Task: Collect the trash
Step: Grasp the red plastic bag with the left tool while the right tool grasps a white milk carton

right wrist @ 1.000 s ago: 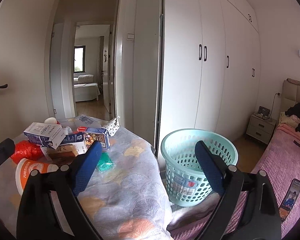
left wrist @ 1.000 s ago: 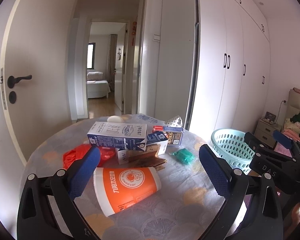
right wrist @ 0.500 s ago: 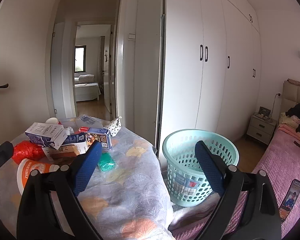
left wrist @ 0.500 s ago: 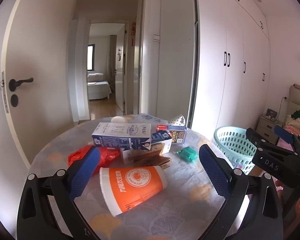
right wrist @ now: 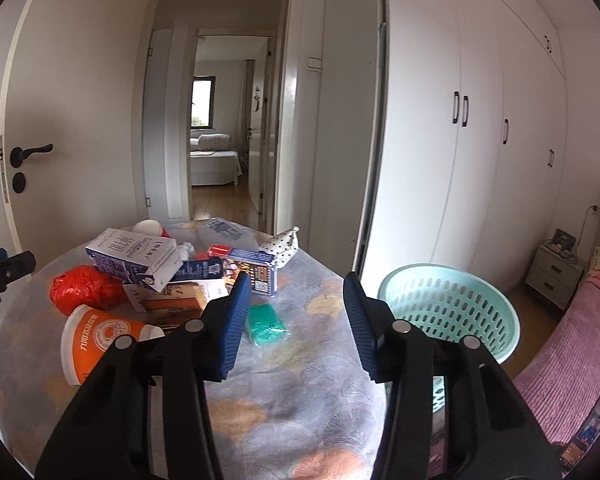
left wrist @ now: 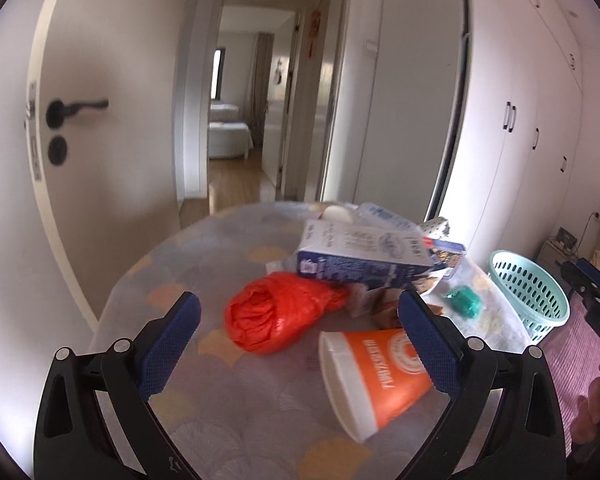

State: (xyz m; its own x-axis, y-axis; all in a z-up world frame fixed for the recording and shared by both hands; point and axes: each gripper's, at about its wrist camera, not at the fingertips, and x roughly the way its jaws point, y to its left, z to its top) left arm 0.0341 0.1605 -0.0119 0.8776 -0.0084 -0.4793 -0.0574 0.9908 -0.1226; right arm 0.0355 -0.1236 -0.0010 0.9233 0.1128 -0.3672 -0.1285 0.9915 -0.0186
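Trash lies on a round table (left wrist: 204, 264) with a patterned cloth: a crumpled red bag (left wrist: 278, 312), an orange cup (left wrist: 374, 372) on its side, a blue-white milk carton (left wrist: 360, 256) on other boxes, and a green wrapper (left wrist: 464, 300). My left gripper (left wrist: 296, 344) is open and empty, just in front of the red bag. My right gripper (right wrist: 296, 320) is open and empty above the table, with the green wrapper (right wrist: 266, 324) next to its left finger. The red bag (right wrist: 84, 286), cup (right wrist: 100, 340) and carton (right wrist: 134, 256) lie to its left.
A teal laundry basket (right wrist: 448, 308) stands right of the table, also in the left wrist view (left wrist: 528, 296). A pink bedspread (right wrist: 564, 356) with a phone (right wrist: 590, 428) is at far right. White wardrobes (right wrist: 480, 120) and an open doorway (right wrist: 228, 132) are behind.
My left gripper has swung left and now faces the red bag instead of the cup. My right gripper has turned left over the table and its jaws have narrowed.
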